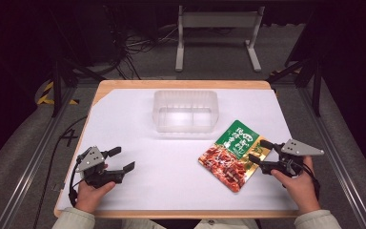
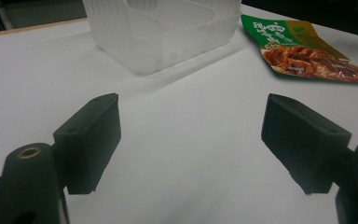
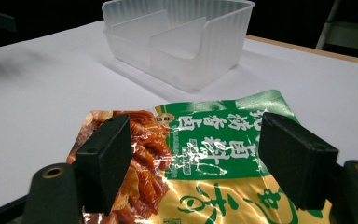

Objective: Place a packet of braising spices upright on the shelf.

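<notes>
Right gripper hovering released, jaws wide, food pouch lying between and beneath them; clear bin sitting ahead.

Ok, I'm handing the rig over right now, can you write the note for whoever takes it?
Left claw: open, holding nothing, low over the white table near its front left.
Right claw: open, jaws either side of the food pouch's near edge, not gripping yet.
Pouch lies flat at front right, apart from the clear divided bin at centre back, which looks to have nothing in it.
Done: approach to the pouch.
Left: probably grip it and put it in the bin.
</notes>
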Tool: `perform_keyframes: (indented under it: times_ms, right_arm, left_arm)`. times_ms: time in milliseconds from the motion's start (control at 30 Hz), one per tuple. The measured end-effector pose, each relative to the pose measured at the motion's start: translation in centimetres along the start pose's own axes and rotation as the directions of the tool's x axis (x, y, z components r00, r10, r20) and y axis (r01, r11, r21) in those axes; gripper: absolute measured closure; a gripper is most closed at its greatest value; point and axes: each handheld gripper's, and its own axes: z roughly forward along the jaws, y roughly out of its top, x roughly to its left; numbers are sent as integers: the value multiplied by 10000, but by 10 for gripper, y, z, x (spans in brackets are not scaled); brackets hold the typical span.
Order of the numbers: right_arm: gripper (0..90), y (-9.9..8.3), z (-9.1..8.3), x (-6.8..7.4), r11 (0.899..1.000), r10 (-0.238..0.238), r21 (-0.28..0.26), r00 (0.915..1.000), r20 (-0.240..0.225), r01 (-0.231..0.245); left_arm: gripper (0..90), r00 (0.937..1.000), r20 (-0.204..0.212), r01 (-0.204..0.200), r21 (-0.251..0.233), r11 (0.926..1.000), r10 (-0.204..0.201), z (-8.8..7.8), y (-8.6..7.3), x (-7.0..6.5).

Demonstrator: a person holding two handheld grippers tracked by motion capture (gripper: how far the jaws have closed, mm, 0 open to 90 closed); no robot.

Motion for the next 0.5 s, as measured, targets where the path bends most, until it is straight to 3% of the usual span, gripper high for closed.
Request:
perform_keyframes:
  times_ms: [267,500]
  right_arm:
    - [256,16,3,-10,10000,-5,2,10000,82,5]
    - [248,27,3,-26,9994,312,-135,9991,279,-308]
  left_arm:
    - [206,10000,-11,-3,-13,10000,3,1,0,-1]
    - [206,10000,-5,0,-28,10000,0,1,0,-1]
